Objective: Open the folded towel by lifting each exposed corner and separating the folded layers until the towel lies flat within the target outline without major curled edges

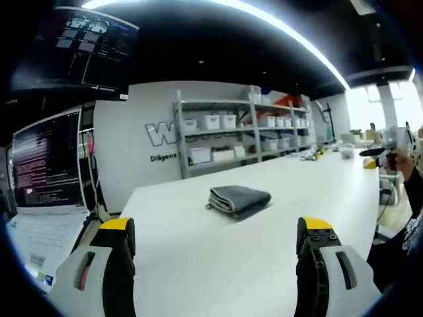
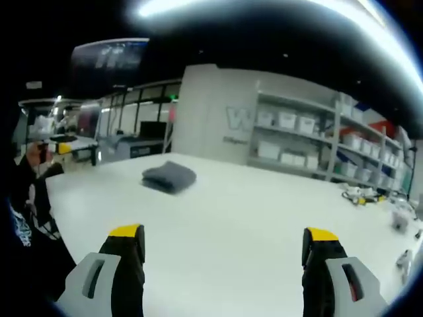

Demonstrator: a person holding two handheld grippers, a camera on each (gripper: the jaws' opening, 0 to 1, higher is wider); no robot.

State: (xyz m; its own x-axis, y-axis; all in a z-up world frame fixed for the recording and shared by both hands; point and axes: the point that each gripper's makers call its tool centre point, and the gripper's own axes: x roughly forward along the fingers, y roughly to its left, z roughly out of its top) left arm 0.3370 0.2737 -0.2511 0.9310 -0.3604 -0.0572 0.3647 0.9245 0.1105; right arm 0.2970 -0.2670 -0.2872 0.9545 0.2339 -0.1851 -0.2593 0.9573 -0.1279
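Risking a pinch through several layers at once, judging by how tightly the towel [image 1: 238, 199] is stacked: closing on the whole folded edge instead of one exposed corner likely dragging the bundle across the smooth white table [image 1: 218, 264] rather than opening it. Also risking a skewed spread, since no target outline is discernible on the table in either view, leaving little to aim the flat towel at. Sliding toward the table edge looking possible too if only one side gets pulled

Hovering well short of the towel with both tools: left gripper [image 1: 218, 231] standing wide open, holding nothing, yellow-tipped jaws framing the towel from a distance; right gripper [image 2: 225, 241] likewise spread and empty, with the towel [image 2: 169, 177] lying far ahead and to the left of its jaws

Lying as a compact dark grey bundle near the middle of the table, folded into several visible layers, looking soft and limp, edges rounded, corners not clearly separated from here
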